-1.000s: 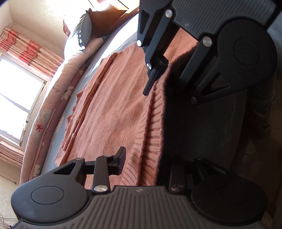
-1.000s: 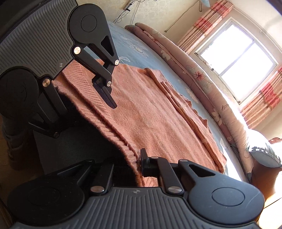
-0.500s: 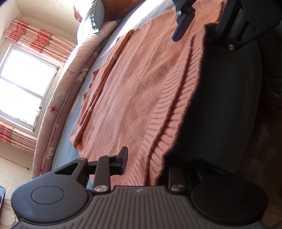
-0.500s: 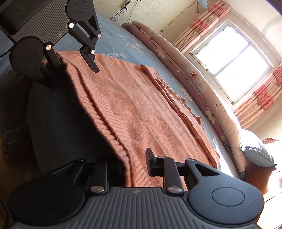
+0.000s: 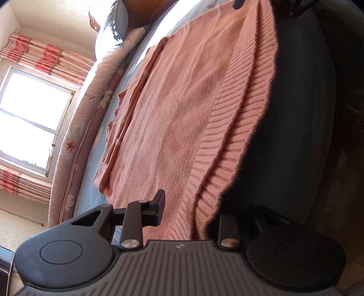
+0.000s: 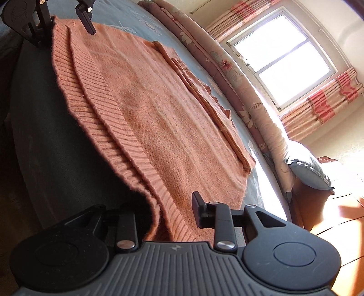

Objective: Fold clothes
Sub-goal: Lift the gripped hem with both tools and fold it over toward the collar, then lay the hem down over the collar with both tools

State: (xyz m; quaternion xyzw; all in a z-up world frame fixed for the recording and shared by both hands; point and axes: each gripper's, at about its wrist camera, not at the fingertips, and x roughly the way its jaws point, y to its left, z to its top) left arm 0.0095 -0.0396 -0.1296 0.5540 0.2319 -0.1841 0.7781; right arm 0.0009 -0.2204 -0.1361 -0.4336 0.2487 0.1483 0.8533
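A salmon knit sweater lies flat on the bed, its sleeves folded in along the far edge. Its ribbed hem hangs a little over the bed's near side. My left gripper is open at one hem corner, with the ribbing running between its fingers. My right gripper is open the same way at the other corner. Each view shows the other gripper far off at the hem's opposite end: the left gripper and the right gripper, only partly in frame.
The bed has a blue sheet and a dark, shadowed side. A rolled floral quilt runs along its far edge, with a grey pillow at the head. Behind is a bright window with striped curtains.
The two grippers have moved apart along the hem, from close together to its opposite corners. Both stay open, and the sweater has not shifted.
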